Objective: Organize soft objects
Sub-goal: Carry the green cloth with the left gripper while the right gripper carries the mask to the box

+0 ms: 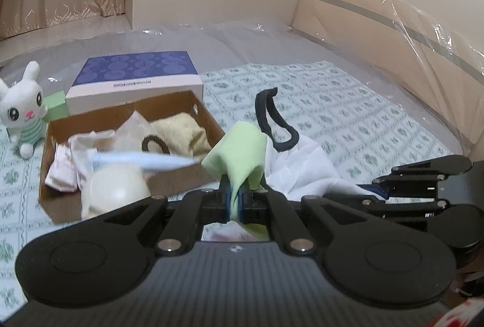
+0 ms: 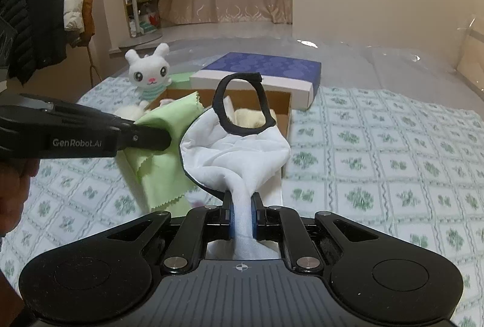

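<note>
My left gripper is shut on a light green cloth, which bunches up above its fingers. In the right wrist view the same green cloth hangs from the left gripper at the left. My right gripper is shut on a white garment with black trim and a black strap loop; that white garment also shows to the right in the left wrist view. Just beyond both stands an open cardboard box holding a cream towel and other soft items.
A white plush rabbit sits left of the box, a small green box beside it. A purple-topped flat box lies behind the cardboard box. The bed has a green-patterned cover; a plastic-wrapped headboard is at right. Coats hang far left.
</note>
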The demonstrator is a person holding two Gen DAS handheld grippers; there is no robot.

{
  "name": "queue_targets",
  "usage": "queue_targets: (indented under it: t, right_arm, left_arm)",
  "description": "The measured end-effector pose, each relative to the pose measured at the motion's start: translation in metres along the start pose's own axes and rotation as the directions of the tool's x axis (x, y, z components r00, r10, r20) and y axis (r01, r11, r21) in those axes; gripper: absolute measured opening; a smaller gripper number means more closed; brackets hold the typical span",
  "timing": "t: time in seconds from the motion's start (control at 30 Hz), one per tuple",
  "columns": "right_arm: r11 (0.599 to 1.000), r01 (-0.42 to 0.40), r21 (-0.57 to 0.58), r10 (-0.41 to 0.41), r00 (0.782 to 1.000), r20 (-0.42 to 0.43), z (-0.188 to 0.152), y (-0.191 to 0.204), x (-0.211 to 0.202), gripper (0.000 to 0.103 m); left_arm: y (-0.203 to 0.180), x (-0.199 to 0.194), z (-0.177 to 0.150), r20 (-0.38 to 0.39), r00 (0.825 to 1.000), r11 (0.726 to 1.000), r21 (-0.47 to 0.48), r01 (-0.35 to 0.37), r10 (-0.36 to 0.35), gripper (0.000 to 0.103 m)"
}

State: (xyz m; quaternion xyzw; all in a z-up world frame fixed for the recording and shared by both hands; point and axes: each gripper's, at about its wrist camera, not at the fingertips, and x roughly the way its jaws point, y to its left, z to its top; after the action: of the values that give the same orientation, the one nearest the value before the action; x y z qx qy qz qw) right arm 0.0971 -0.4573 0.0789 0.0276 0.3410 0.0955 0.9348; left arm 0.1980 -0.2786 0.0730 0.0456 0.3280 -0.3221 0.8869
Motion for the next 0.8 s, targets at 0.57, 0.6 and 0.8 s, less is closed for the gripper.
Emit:
queue_targets:
  t: [0.57,0.6,0.8]
  right_arm:
    - [0.999,-0.039,-0.026,0.039,0.999,-0.007,0.066,-0.018,0.053,0.01]
    - [0.999,-0.04,-0.026,0.04,0.999,-0.007,0.069,-0.018,0.056,0.01]
    - [0.999,-0.042,-0.03,0.041,0.999,-0.01,0.079,-0.018,0.069,0.01]
  left_arm:
    - [0.052,0.038,0.072,-0.052,0.999,1.0,0.021,-0.005,0.006,0.004]
    - [0.054,0.038,0.074,-0.053,0.999,1.0,0.024,-0.008,0.009,0.004]
    - [0.066,0.045,0.085,-0.054,0.998,0.999,0.044,-0.03,0.032,0.004]
